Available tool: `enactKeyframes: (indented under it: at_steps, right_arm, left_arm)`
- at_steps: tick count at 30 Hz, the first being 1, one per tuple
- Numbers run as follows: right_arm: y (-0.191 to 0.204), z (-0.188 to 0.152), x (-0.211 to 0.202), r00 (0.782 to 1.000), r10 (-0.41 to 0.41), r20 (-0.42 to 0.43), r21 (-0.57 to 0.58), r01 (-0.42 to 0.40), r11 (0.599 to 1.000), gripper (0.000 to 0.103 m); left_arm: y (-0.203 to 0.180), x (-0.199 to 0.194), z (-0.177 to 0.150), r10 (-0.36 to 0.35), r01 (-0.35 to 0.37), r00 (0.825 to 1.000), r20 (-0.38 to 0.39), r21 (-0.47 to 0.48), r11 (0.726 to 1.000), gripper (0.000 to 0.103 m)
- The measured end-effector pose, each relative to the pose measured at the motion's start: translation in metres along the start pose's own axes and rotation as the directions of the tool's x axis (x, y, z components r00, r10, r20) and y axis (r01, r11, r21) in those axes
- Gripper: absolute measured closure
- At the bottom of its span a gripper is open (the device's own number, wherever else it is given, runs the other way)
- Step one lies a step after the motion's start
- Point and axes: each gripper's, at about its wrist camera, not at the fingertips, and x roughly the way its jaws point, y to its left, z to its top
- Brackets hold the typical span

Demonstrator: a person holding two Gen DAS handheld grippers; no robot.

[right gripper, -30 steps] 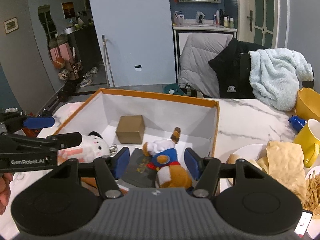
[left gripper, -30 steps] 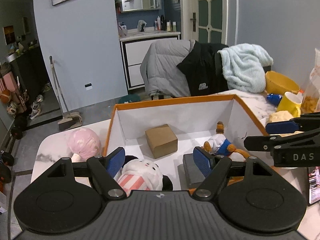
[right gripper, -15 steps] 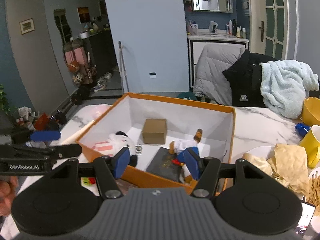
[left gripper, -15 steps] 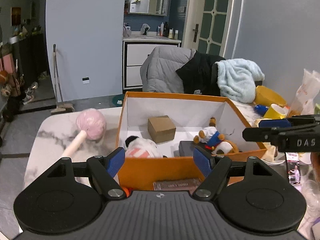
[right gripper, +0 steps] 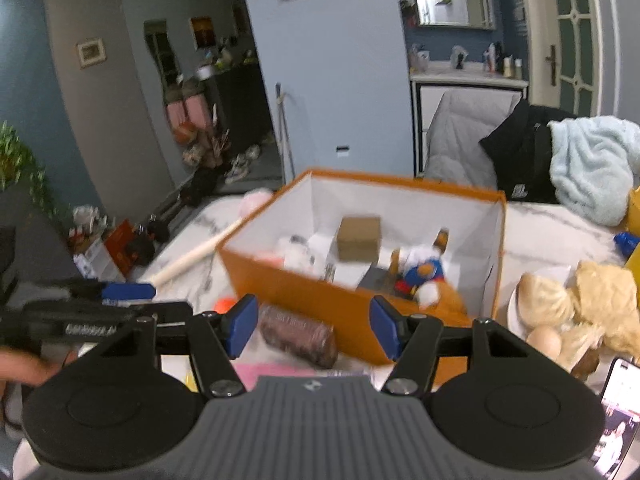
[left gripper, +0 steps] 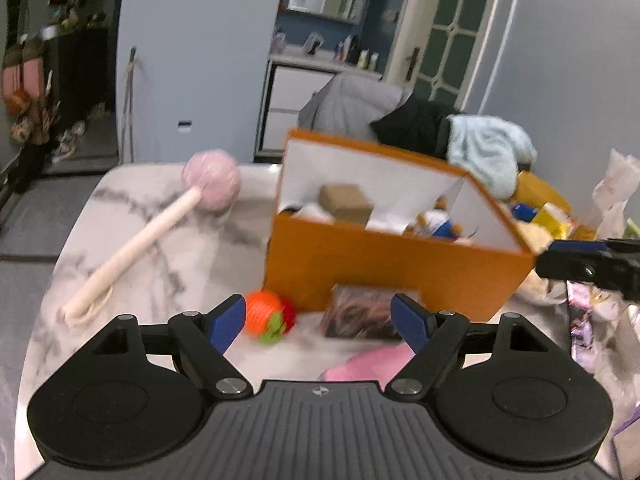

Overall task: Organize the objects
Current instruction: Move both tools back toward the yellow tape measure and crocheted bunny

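Note:
An orange box (left gripper: 384, 268) (right gripper: 320, 292) stands on the marble table. It holds a brown carton (left gripper: 346, 202) (right gripper: 359, 238), a white plush (right gripper: 294, 250), a dark flat case (right gripper: 376, 280) and a duck plush (left gripper: 438, 222) (right gripper: 422, 276). My left gripper (left gripper: 318, 320) is open and empty, in front of the box. An orange-red ball (left gripper: 268, 316) lies by its left finger and a dark packet (left gripper: 366, 312) (right gripper: 298, 334) lies before the box. My right gripper (right gripper: 314, 326) is open and empty above that packet.
A pink-headed massage hammer (left gripper: 160, 220) lies on the table left of the box. A pink flat item (left gripper: 368, 364) lies near me. Bread and a plate (right gripper: 560, 304), a phone (right gripper: 616, 412) and bags crowd the right. Coats hang on chairs behind.
Both grippers have drawn back out of the box toward me and sit lower. The ball, packet and pink item in front of the box have come into view.

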Motion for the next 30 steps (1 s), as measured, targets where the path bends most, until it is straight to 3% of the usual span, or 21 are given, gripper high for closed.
enactKeyframes:
  at_steps: [4, 12, 14, 16, 19, 25, 30]
  right_arm:
    - [0.007, -0.016, 0.009, 0.998, 0.001, -0.055, -0.049, -0.004, 0.999, 0.037]
    - [0.017, -0.019, 0.014, 0.995, 0.033, -0.099, -0.091, -0.042, 0.995, 0.03]
    - [0.02, -0.017, 0.01, 0.991, 0.046, -0.122, -0.138, -0.063, 0.988, 0.029]
    - [0.023, -0.016, 0.004, 0.987, 0.059, -0.149, -0.21, -0.09, 0.974, 0.022]
    - [0.022, -0.021, 0.0, 0.973, 0.101, -0.205, -0.29, -0.159, 0.944, 0.019]
    - [0.001, -0.03, 0.005, 0.946, 0.094, -0.31, -0.276, -0.184, 0.943, 0.019]
    - [-0.01, -0.038, 0.01, 0.932, 0.051, -0.359, -0.283, -0.16, 0.946, 0.019]
  left_arm:
    - [0.009, 0.003, -0.015, -0.006, 0.006, 1.0, 0.009, 0.005, 1.0, 0.009]
    - [-0.001, 0.015, -0.03, -0.077, 0.089, 0.993, -0.087, 0.144, 0.986, 0.009]
    - [-0.009, 0.018, -0.034, -0.101, 0.128, 0.987, -0.127, 0.224, 0.966, 0.009]
    - [-0.017, 0.021, -0.042, -0.12, 0.173, 0.977, -0.179, 0.325, 0.93, 0.009]
    - [-0.02, 0.03, -0.056, -0.095, 0.183, 0.97, -0.224, 0.412, 0.893, 0.009]
    - [-0.01, 0.046, -0.06, -0.071, 0.166, 0.969, -0.236, 0.408, 0.898, 0.011]
    - [-0.012, 0.059, -0.063, -0.085, 0.198, 0.956, -0.282, 0.399, 0.895, 0.009]
